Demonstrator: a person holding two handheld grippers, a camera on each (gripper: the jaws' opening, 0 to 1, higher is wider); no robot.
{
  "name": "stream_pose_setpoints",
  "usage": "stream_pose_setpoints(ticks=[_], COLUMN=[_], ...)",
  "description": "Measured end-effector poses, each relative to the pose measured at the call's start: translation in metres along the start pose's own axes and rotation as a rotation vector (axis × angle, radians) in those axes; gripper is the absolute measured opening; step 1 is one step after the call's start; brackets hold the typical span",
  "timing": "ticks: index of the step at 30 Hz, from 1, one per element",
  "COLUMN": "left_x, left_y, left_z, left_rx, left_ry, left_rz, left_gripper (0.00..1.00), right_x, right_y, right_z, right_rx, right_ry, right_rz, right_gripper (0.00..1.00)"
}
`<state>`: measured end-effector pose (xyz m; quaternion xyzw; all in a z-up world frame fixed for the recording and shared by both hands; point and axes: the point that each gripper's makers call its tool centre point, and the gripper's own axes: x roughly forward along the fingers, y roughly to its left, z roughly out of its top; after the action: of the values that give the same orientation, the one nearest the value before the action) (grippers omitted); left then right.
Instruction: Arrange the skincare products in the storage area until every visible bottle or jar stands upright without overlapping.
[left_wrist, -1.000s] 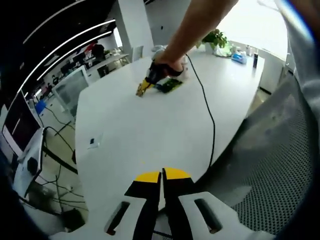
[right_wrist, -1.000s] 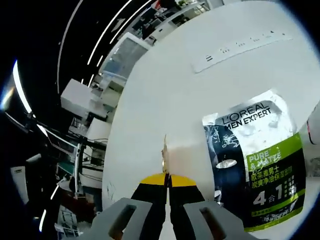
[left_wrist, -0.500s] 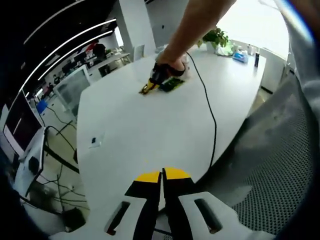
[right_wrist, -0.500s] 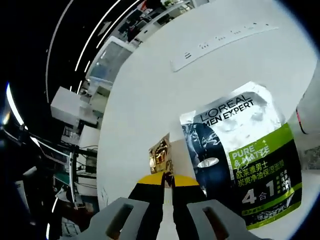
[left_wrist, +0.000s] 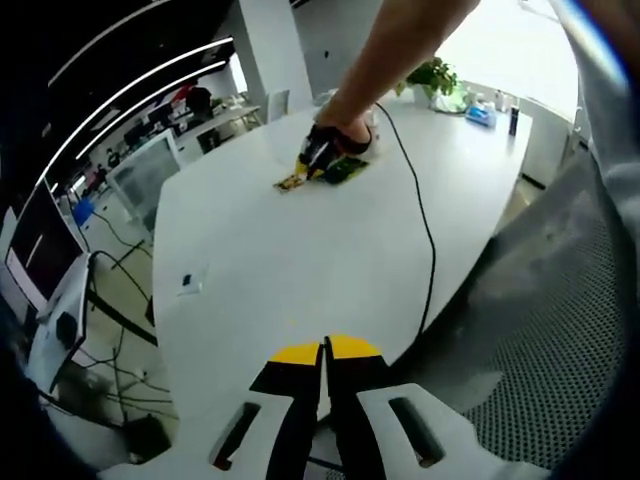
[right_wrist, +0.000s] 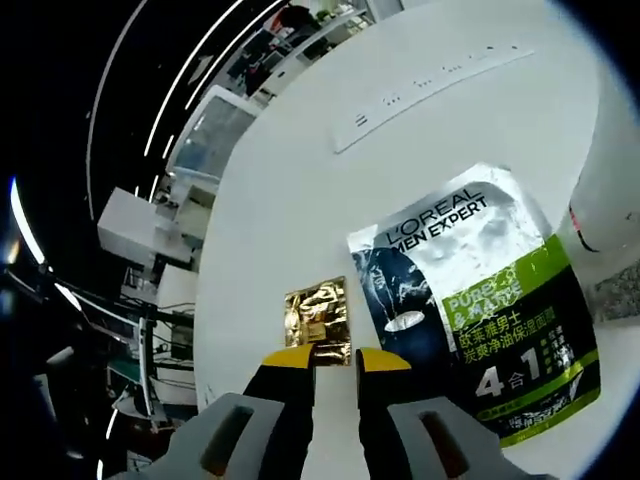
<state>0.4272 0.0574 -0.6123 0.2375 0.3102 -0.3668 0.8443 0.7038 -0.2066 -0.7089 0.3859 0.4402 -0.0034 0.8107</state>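
Right gripper (right_wrist: 334, 362) — jaws parted, empty — sits just short of a gold sachet (right_wrist: 317, 316) beside the face-mask pack (right_wrist: 480, 300); white bottle (right_wrist: 610, 160) cut off. Left gripper (left_wrist: 323, 352) pressed closed, empty.

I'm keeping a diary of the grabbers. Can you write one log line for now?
left gripper: shut, idle | right gripper: open | gold sachet: flat on table, beside mask pack

A small gold foil sachet (right_wrist: 317, 317) is seen lying flat on the white table (right_wrist: 300, 190), just beside a larger face-mask packet (right_wrist: 480, 300), also flat, printed in silver, black and green. A white bottle (right_wrist: 605, 190) is partly shown at the packet's far edge.
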Motion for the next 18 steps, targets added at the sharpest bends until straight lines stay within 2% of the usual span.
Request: stream_pose_setpoints(ticks=[2, 4, 6, 8, 9, 10, 12, 14, 17, 18], left_x=[0.0, 0.0, 0.0, 0.0, 0.0, 0.0, 0.0, 0.0, 0.001, 0.001], left_y=[0.0, 0.0, 0.0, 0.0, -0.001, -0.001, -0.002, -0.001, -0.001, -0.001], left_z=[0.0, 0.0, 0.0, 0.0, 0.0, 0.0, -0.001, -0.001, -0.002, -0.002], left_rx=[0.001, 0.0, 0.001, 0.001, 0.002, 0.004, 0.004, 0.003, 0.003, 0.002], left_ry=[-0.001, -0.001, -0.001, 0.0, 0.001, 0.002, 0.006, 0.008, 0.01, 0.011], left_rz=[-0.001, -0.001, -0.001, -0.002, -0.003, -0.004, -0.008, -0.006, -0.008, -0.008], left_gripper=[0.0, 0.0, 0.0, 0.0, 0.0, 0.0, 0.0, 0.0, 0.0, 0.0], right_x=[-0.002, -0.002, -0.003, -0.002, -0.001, 0.003, 0.012, 0.018, 0.03, 0.031], right_y=[0.001, 0.004, 0.01, 0.018, 0.02, 0.034, 0.044, 0.048, 0.045, 0.043], right_z=[-0.002, -0.001, 0.0, 0.003, 0.003, 0.003, 0.001, -0.003, 0.008, 0.009], right_rx=[0.005, -0.051, -0.158, -0.321, -0.35, -0.47, -0.587, -0.673, -0.898, -0.916], right_ry=[0.0, -0.001, 0.005, -0.006, -0.001, 0.01, 0.045, 0.094, 0.087, 0.094], right_rz=[0.002, -0.003, -0.015, -0.049, -0.051, -0.037, -0.036, -0.05, -0.117, -0.131], right_gripper=[0.1, 0.09, 0.09, 0.08, 0.08, 0.06, 0.07, 0.09, 0.06, 0.05])
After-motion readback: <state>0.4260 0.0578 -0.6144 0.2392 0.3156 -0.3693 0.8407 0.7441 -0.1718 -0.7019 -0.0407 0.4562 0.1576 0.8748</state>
